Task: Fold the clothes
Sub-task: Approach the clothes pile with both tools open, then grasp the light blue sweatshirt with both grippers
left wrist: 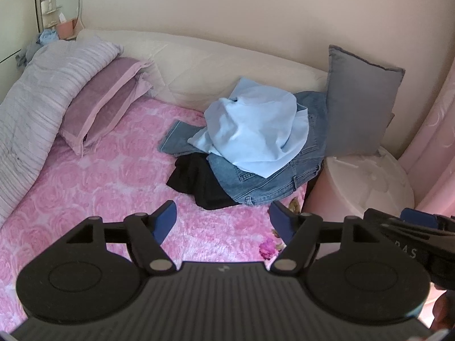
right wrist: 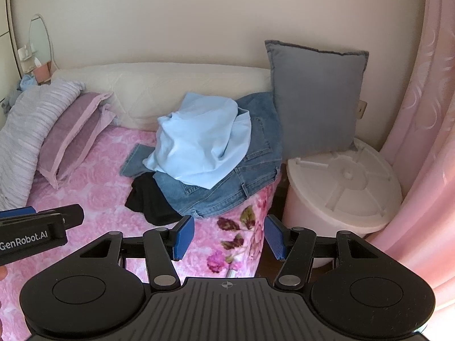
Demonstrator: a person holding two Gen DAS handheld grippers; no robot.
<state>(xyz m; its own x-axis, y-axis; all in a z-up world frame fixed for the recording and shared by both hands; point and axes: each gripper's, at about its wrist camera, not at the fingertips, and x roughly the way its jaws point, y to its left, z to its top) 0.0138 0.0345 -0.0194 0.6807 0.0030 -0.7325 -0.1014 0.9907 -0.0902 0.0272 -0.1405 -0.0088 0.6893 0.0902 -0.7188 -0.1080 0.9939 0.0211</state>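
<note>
left gripper (left wrist: 222, 218): jaws apart, empty | right gripper (right wrist: 229, 237): jaws apart, empty | clothes ahead of both: light-blue shirt (left wrist: 256, 130) atop jeans (left wrist: 264, 182), black garment (left wrist: 199, 182), possibly trousers, beneath | pink bedspread (left wrist: 99, 184) below.

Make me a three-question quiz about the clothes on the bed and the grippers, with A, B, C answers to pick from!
1. Where is the light blue shirt?
A. On top of the jeans
B. Under the purple pillow
C. On the white tub

2. What colour is the garment sticking out from under the jeans?
A. Red
B. Black
C. Yellow

3. How is the right gripper?
A. Shut on the shirt
B. Shut on a pillow
C. Open, holding nothing

Answers:
1. A, the shirt lies crumpled over the denim pile.
2. B, a black piece shows at the pile's near left edge on the pink blanket.
3. C, its blue pads stand apart with only blanket between them; the left gripper is open too.
</note>
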